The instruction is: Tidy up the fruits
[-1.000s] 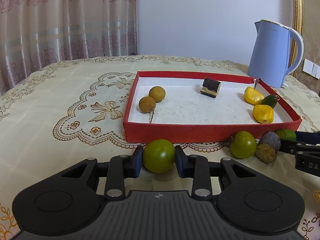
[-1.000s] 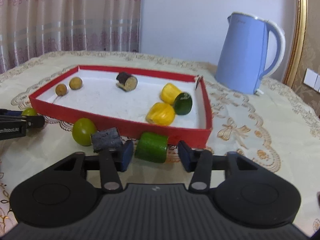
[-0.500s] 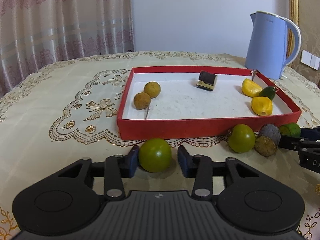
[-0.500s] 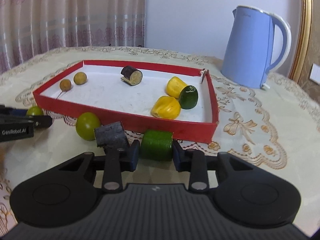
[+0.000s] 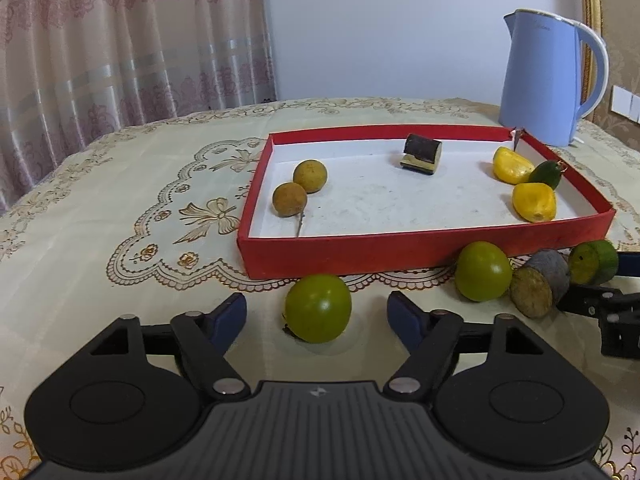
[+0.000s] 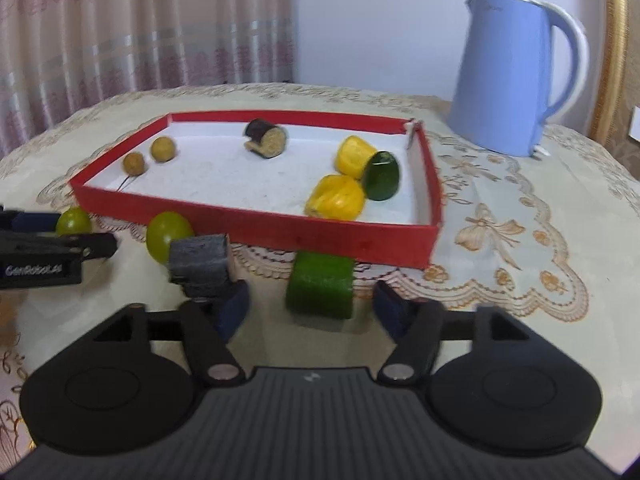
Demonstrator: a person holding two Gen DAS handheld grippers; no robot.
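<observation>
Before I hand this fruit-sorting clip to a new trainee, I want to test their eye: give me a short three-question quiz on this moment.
1. True or false: the left gripper is shut on the round green fruit.
2. How many pieces lie inside the red tray?
3. What sits between the right gripper fingers? A) the dark cut piece B) the green cut piece C) the blue kettle

Key: 1. False; the jaws stand apart with gaps on both sides. 2. Six. 3. B, with the jaws open around it.
</observation>
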